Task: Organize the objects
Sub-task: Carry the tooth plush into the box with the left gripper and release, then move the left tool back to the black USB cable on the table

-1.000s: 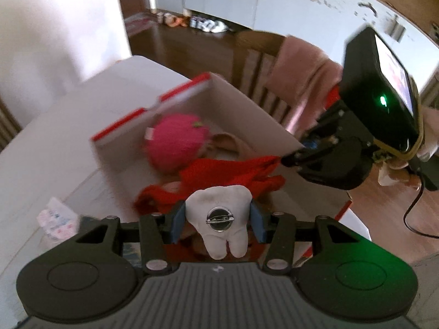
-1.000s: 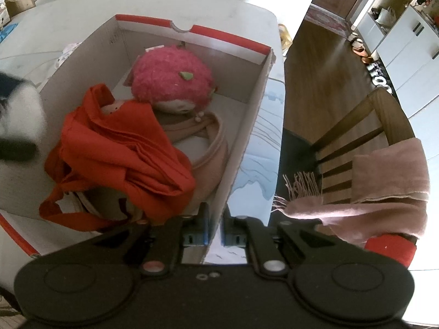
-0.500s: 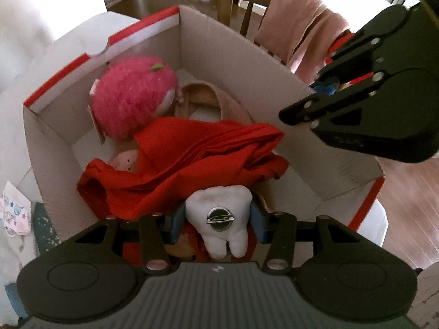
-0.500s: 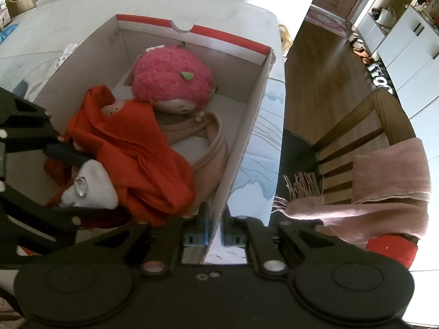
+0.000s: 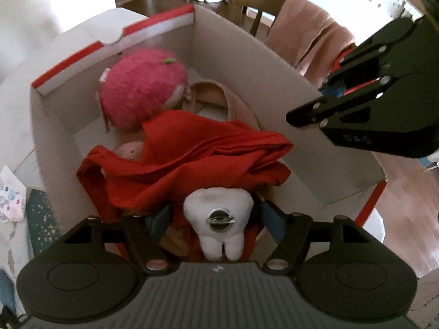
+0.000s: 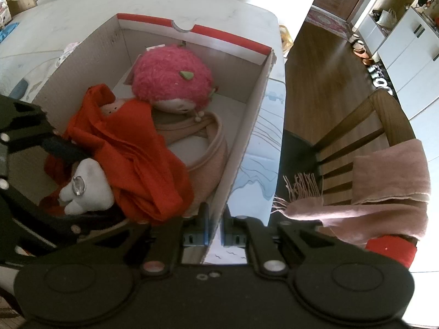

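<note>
Tooth-shaped plush (image 5: 218, 218) sits between your left gripper's (image 5: 216, 216) jaws, which have just been opening and now stand clear of it, low in the cardboard box (image 5: 247, 63). It could slide under the red cloth (image 5: 192, 159). Your right gripper (image 6: 214, 229) clamps the box wall. Count: one tooth, one pink plush (image 5: 142, 90), one cloth, one beige bag (image 6: 211, 148).

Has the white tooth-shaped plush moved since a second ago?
Yes. The white tooth-shaped plush has come down into the red-trimmed cardboard box beside the red cloth; the left tongs have just been opening around it.
</note>
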`<state>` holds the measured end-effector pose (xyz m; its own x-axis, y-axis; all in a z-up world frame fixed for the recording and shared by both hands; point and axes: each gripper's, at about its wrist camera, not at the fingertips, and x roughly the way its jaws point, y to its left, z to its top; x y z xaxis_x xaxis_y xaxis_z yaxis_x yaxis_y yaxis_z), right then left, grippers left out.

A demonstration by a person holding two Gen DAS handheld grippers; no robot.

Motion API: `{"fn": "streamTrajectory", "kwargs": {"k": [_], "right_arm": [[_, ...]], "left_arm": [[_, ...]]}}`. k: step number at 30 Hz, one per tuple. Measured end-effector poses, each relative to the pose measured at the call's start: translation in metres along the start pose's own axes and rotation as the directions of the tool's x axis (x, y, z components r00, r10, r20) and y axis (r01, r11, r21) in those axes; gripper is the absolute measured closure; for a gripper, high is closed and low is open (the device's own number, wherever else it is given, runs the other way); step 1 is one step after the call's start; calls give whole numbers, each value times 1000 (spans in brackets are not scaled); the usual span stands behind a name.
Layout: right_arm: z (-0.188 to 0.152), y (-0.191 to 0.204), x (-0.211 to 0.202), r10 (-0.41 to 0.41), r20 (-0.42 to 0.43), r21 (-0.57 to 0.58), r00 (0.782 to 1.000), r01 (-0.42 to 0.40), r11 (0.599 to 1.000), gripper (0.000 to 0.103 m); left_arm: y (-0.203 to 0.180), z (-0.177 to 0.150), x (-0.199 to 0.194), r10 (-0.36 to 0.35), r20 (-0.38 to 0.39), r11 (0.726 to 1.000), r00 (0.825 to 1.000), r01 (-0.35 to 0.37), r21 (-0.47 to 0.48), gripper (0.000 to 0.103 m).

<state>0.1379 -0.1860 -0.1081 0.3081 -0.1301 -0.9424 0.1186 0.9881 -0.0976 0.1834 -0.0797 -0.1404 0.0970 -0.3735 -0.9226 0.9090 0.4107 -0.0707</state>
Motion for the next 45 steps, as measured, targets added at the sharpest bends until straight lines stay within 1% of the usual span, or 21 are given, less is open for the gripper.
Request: {"fn": "streamTrajectory", "kwargs": {"k": [7, 9, 13, 16, 21, 23, 24, 27, 29, 30, 34, 36, 38, 41, 45], "right_arm": [[1, 2, 0, -6, -5, -9, 1000, 6, 1000, 97], [1, 3, 0, -6, -6, -14, 1000, 6, 1000, 97], [2, 2, 0, -5, -8, -15, 1000, 5, 1000, 97], [2, 2, 0, -3, -9, -14, 1000, 2, 1000, 97], [1, 1, 0, -4, -10, -17, 1000, 4, 1000, 97], [1, 0, 0, -2, -11, -13, 1000, 2, 1000, 97], [1, 0, 0, -2, -11, -12, 1000, 1, 1000, 97], [1, 0, 1, -2, -12, -11, 1000, 2, 1000, 97], [1, 0, 1, -3, -13, -12, 1000, 2, 1000, 97], [1, 0, 2, -2, -13, -12, 1000, 2, 1000, 97], [2, 0, 2, -2, -17, -12, 1000, 2, 1000, 97], [2, 1, 2, -5, -18, -13, 1000, 4, 1000, 97], [2, 1, 2, -7, -19, -13, 1000, 6, 1000, 96], [2, 1, 2, -7, -20, -10, 1000, 7, 1000, 97], [3, 1, 2, -9, -22, -9, 1000, 9, 1000, 96]], "left_arm": [[10, -9, -35, 10, 65, 998, 998, -6, -61, 31], [14, -11, -46, 25, 85, 996, 996, -17, -84, 31], [21, -18, -71, 34, 131, 992, 991, -17, -128, 31], [33, -26, -94, 23, 168, 981, 985, 10, -193, 31], [53, -47, -119, 76, 201, 960, 977, -18, -278, 31], [64, -58, -124, 109, 196, 950, 975, -44, -309, 31], [70, -66, -126, 121, 191, 943, 974, -53, -327, 29], [90, -88, -131, 159, 167, 916, 973, -82, -392, 28], [104, -101, -132, 195, 148, 898, 970, -116, -424, 28], [111, -108, -134, 220, 135, 886, 966, -140, -441, 28], [143, -131, -139, 270, 98, 838, 958, -184, -514, 28], [154, -140, -135, 294, 70, 820, 953, -214, -532, 26], [163, -149, -130, 294, 52, 803, 954, -217, -554, 26], [169, -159, -119, 289, 36, 787, 957, -216, -578, 26], [169, -166, -98, 278, 11, 785, 960, -221, -579, 26]]}}
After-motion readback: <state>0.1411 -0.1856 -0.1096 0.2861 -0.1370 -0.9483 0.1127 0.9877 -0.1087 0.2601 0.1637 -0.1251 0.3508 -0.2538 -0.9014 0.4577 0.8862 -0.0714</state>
